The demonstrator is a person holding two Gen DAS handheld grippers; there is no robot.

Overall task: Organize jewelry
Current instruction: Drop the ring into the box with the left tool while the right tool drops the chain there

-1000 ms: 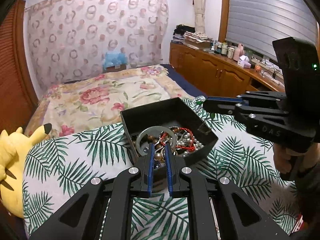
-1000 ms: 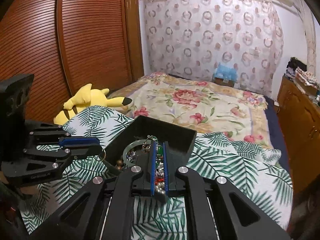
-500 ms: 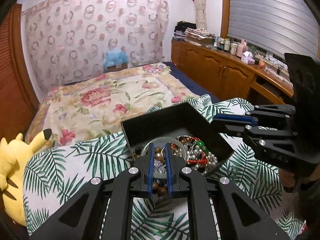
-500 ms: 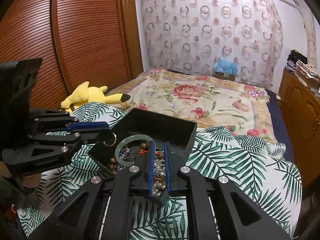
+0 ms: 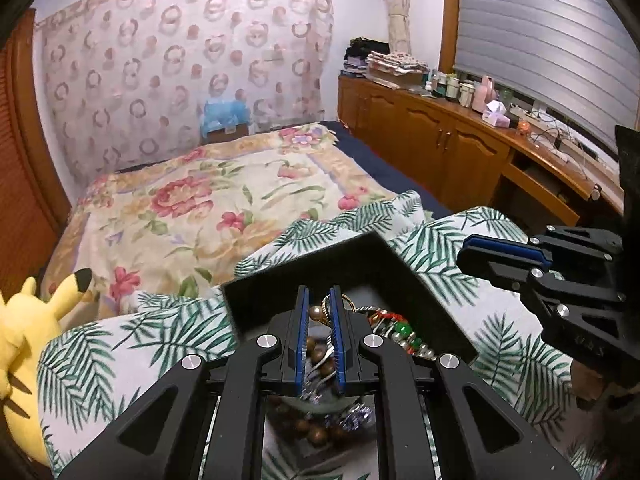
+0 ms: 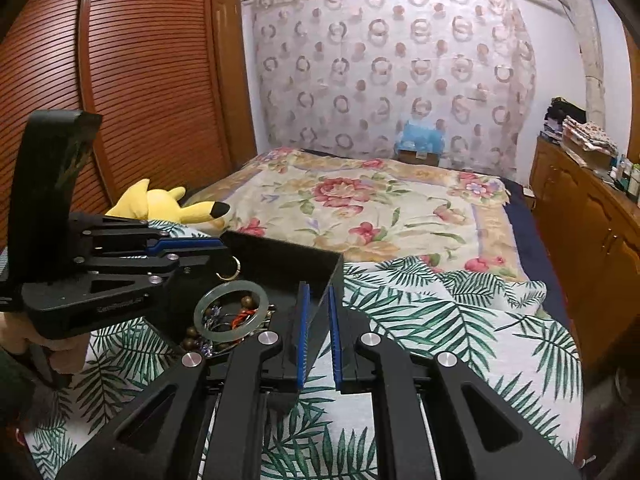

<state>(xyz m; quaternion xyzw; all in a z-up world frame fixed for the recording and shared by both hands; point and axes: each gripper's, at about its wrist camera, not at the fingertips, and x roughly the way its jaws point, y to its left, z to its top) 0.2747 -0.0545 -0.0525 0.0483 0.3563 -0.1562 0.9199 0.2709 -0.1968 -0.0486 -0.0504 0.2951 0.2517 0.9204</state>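
A black open box (image 5: 384, 268) (image 6: 288, 256) full of jewelry sits on the palm-leaf cloth. It holds a pale green bangle (image 6: 231, 312), brown beads (image 5: 320, 356), and red, green and pearl beads (image 5: 400, 328). My left gripper (image 5: 320, 300) is over the box, its jaws a narrow gap apart, with a small gold ring (image 6: 229, 270) hanging at its tips. My right gripper (image 6: 317, 296) is at the box's right wall, jaws nearly closed and straddling that wall's edge. It also shows at the right of the left wrist view (image 5: 480, 250).
The box rests on a palm-leaf cloth (image 6: 440, 320) over a floral bedspread (image 6: 360, 208). A yellow plush toy (image 6: 164, 204) lies to the left by the slatted wardrobe doors (image 6: 140, 80). A wooden cabinet (image 5: 460, 152) with clutter runs along the right.
Both grippers have moved forward and lower toward the box. The right gripper has shifted from over the jewelry to the box's right wall. The left gripper has dipped in over the beads.
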